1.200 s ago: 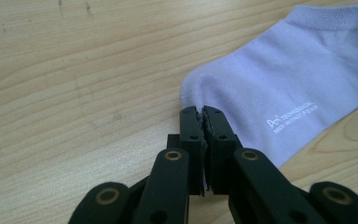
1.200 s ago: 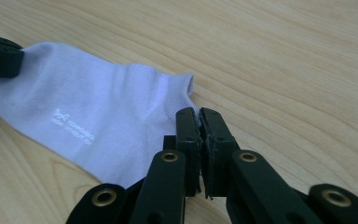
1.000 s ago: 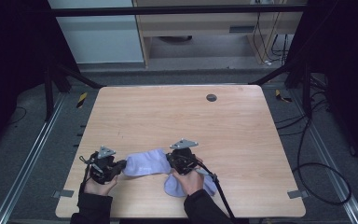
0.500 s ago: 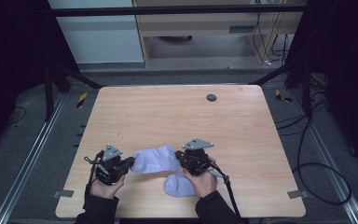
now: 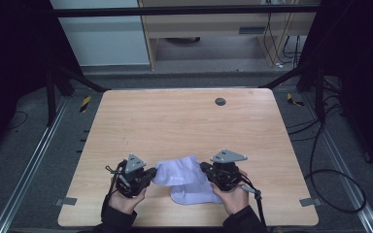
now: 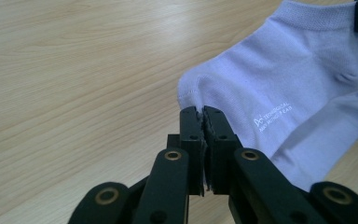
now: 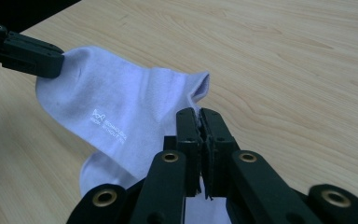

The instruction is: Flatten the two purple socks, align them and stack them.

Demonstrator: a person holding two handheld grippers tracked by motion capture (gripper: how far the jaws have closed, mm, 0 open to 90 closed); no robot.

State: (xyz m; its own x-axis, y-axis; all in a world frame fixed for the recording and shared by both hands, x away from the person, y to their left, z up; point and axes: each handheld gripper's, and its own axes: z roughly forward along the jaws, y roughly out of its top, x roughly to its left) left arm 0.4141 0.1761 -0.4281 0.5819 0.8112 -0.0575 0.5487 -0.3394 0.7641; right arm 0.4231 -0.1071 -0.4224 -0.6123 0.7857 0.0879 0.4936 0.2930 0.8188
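A pale wooden desk [image 5: 184,126] stands on a dark floor. Low in the high view, a lilac sock [image 5: 182,177] stretches left to right between both tongs. The left tongs [image 6: 200,114] are clamped on one end, the right tongs [image 7: 199,116] on the other. Small white lettering on the sock is too small to read.

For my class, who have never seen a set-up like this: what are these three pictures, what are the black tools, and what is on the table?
No robot here: a person holds black tongs in each hand. One picture looks down from above the wooden table; the other two come from cameras riding on each tool, looking along its jaws. The left tongs and right tongs each pinch an end of a pale lilac sock, holding it between them. A second matching sock lies partly under it. Both pairs of jaws are closed on fabric. A small dark round disc sits near the table's far edge.
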